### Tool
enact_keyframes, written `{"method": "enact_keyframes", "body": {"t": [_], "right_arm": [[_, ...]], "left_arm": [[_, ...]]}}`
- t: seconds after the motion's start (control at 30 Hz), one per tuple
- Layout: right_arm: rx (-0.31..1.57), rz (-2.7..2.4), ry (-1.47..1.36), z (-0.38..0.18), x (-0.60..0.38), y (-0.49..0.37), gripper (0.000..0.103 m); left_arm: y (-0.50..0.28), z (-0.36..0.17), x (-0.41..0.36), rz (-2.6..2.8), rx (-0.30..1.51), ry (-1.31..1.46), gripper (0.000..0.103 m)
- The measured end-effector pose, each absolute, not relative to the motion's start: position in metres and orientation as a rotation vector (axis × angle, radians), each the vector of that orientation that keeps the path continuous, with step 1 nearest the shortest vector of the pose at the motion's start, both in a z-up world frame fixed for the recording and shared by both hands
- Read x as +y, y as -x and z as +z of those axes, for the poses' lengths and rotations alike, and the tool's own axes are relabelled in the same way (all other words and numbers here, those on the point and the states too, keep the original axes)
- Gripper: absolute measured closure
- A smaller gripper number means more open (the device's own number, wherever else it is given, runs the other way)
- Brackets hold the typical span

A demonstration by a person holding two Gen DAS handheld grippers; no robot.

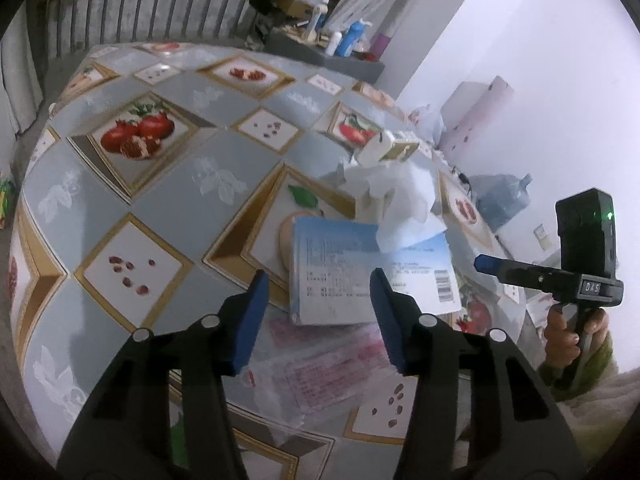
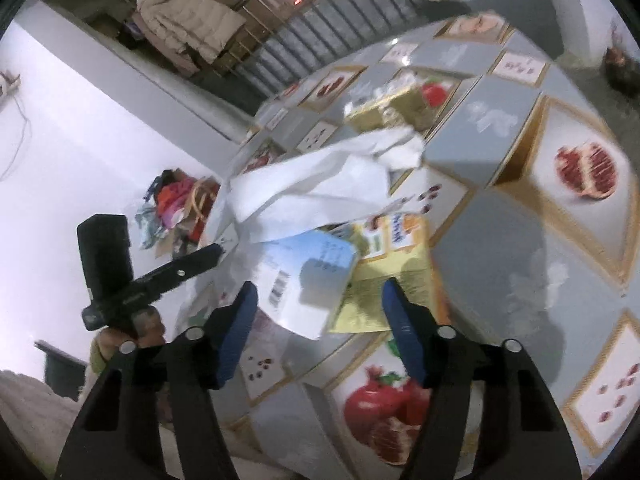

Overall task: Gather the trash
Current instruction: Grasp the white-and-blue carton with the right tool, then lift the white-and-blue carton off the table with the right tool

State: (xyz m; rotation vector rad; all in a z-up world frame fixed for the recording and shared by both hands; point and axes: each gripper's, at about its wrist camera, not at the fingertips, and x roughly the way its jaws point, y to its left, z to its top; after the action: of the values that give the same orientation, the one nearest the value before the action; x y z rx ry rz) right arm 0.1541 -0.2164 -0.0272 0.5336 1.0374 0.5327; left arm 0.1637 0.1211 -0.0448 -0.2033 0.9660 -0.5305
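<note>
A flat blue-and-white package [image 1: 360,276] lies on the patterned tablecloth [image 1: 168,184], with a crumpled white tissue [image 1: 400,196] on its far edge. My left gripper [image 1: 319,276] hovers open over the package's near edge, and its pads do not press on the package. In the right wrist view the same package [image 2: 308,276] rests partly on a yellow box [image 2: 400,280], under the white tissue [image 2: 316,188]. My right gripper [image 2: 320,286] is open above the package's corner, with nothing gripped. Each gripper shows at the edge of the other's view.
A pink printed wrapper [image 1: 332,364] lies near the table's front edge. A small white box [image 1: 384,148] and a gold box [image 2: 384,108] sit behind the tissue. A hand [image 1: 568,340] holds the right gripper's handle. Bags and clutter [image 2: 176,208] lie by the white wall.
</note>
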Motion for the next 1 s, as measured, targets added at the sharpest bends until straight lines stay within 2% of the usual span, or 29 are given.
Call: {"method": "enact_keyframes", "body": {"t": [0.23, 0.47, 0.7, 0.8, 0.83, 0.87, 0.9, 1.0], "right_arm": [[1.088, 0.561, -0.558, -0.041, -0.201, -0.160, 0.060], [1.048, 0.578, -0.594, -0.029, -0.206, -0.154, 0.064], [0.953, 0.564, -0.606, -0.002, -0.251, -0.138, 0.064], [0.928, 0.450, -0.549, 0.003, -0.273, -0.141, 0.064], [0.920, 0.398, -0.511, 0.004, -0.279, -0.143, 0.062], [0.921, 0.291, -0.467, 0.002, -0.288, -0.148, 0.052], [0.922, 0.224, -0.461, 0.001, -0.295, -0.152, 0.046], [0.906, 0.129, -0.540, 0.000, -0.318, -0.149, 0.046]], "left_arm": [[-0.161, -0.052, 0.113, -0.576, 1.015, 0.255, 0.055], [-0.144, -0.035, 0.105, -0.637, 0.993, 0.262, 0.055], [-0.109, -0.010, 0.076, -0.813, 0.978, 0.250, 0.055], [-0.096, -0.007, 0.050, -1.011, 1.002, 0.329, 0.055], [-0.092, -0.008, 0.039, -1.054, 1.014, 0.331, 0.055], [-0.087, -0.009, 0.026, -1.093, 1.024, 0.311, 0.055], [-0.082, -0.010, 0.014, -1.115, 1.028, 0.278, 0.055], [-0.076, -0.013, 0.002, -1.120, 1.028, 0.217, 0.055]]}}
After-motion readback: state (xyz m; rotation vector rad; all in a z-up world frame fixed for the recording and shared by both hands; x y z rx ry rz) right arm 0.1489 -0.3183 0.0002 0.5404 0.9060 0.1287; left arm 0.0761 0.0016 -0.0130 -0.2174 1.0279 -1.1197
